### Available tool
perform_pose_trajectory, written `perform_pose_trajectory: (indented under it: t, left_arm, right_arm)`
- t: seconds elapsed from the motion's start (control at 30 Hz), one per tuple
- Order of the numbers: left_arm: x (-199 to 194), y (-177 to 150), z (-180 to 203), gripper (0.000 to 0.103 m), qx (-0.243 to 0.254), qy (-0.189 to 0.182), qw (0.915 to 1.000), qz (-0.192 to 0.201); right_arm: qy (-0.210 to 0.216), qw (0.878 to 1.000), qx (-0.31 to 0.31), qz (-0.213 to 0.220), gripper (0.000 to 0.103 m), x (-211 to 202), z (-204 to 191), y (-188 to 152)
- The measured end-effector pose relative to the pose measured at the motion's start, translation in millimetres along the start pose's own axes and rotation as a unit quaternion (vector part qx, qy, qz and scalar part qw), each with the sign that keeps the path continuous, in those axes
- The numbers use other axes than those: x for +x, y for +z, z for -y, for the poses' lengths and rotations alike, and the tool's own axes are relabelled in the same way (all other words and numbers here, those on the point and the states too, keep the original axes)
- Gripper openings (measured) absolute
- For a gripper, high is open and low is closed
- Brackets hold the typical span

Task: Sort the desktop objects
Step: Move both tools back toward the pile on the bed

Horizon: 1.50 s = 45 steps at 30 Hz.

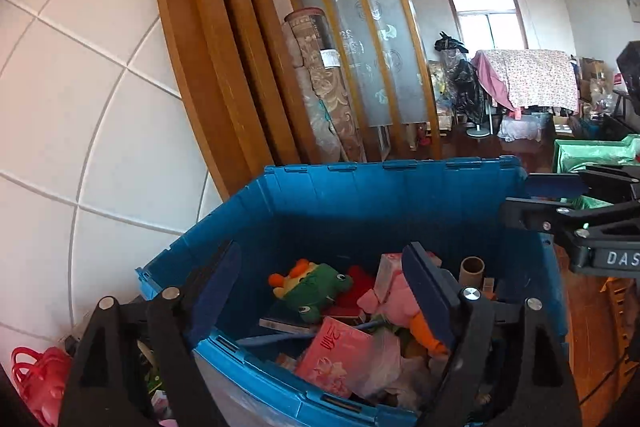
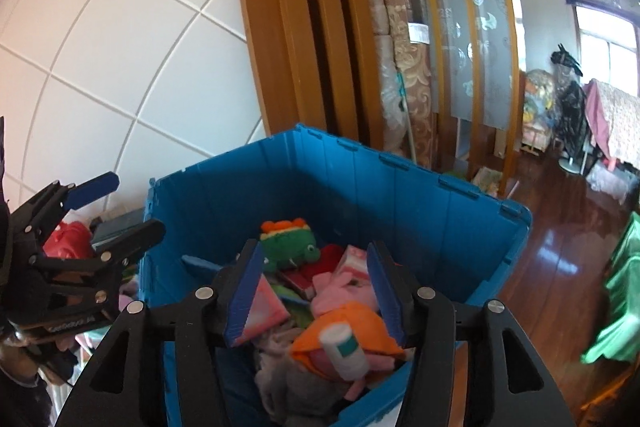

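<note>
Black finger mounts fill the bottom of each wrist view, and beyond them sits the blue crate (image 1: 360, 203), heaped with sorted odds and ends. The left gripper (image 1: 324, 291) stands wide apart with nothing between its blue pads; seen past the gap lie a green plush toy (image 1: 316, 287) and, nearer, a pink packet (image 1: 334, 355), both down in the crate and clear of the jaws. The right gripper (image 2: 316, 291) is about half spread and also holds nothing. Through its gap the same plush toy shows at the far end, with an orange cloth (image 2: 348, 331) and a small white roll (image 2: 344, 347) lying on it just below the fingertips, not pinched.

My reading is that a drop into the crate is done or nearly done: both pairs of jaws are empty over the heap. The next move would call for turning away from the crate toward whatever remains unsorted, then lining an open gripper up on one piece.

That remaining clutter is hard to judge. A red basket-like thing (image 1: 36, 383) is cut off outside the left gripper's left finger, and a jumble beside it is blocked by the mount. No desktop is visible in either view. The crate's near wall is cropped, and the lower layers of the pile are buried.
</note>
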<state>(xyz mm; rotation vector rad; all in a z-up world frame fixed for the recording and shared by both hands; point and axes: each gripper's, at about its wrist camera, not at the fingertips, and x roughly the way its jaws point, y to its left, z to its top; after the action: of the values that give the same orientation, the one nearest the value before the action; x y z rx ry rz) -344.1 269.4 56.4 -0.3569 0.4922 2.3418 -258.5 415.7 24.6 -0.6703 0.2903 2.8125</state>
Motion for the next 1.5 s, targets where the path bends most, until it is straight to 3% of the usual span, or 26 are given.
perform_pose_trajectory:
  t: [0.2,0.4,0.6,0.97,1.13,1.3,1.5]
  left_arm:
    - [3,-18,-6,0.083,-0.037,0.02,0.999,-0.013]
    - [-2,-42,-11,0.083,-0.059,0.049,0.9965,-0.034]
    - [-29,-63,-27,0.083,-0.061,0.079,0.9944,-0.036]
    - [-100,-112,-78,0.083,-0.057,0.137,0.9879,-0.046]
    - [-144,-151,-118,0.083,-0.048,0.182,0.9808,-0.052]
    - [-182,-202,-166,0.083,-0.063,0.214,0.9716,-0.08]
    - [-193,-271,-181,0.083,-0.075,0.199,0.9683,-0.131]
  right_arm:
    - [-0.017,1.0,-0.019,0.014,0.069,-12,-1,-16]
    - [0.0,1.0,-0.006,0.012,0.07,-15,1,-28]
    - [0.0,1.0,0.005,0.026,0.081,-32,-10,-32]
    - [0.041,0.999,-0.016,0.028,0.091,-52,-90,-49]
    - [0.06,0.997,-0.031,0.026,0.103,-63,-133,-65]
    - [0.095,0.995,-0.04,-0.012,0.103,-54,-172,-95]
    - [0.112,0.988,-0.064,-0.079,0.103,-28,-212,-142]
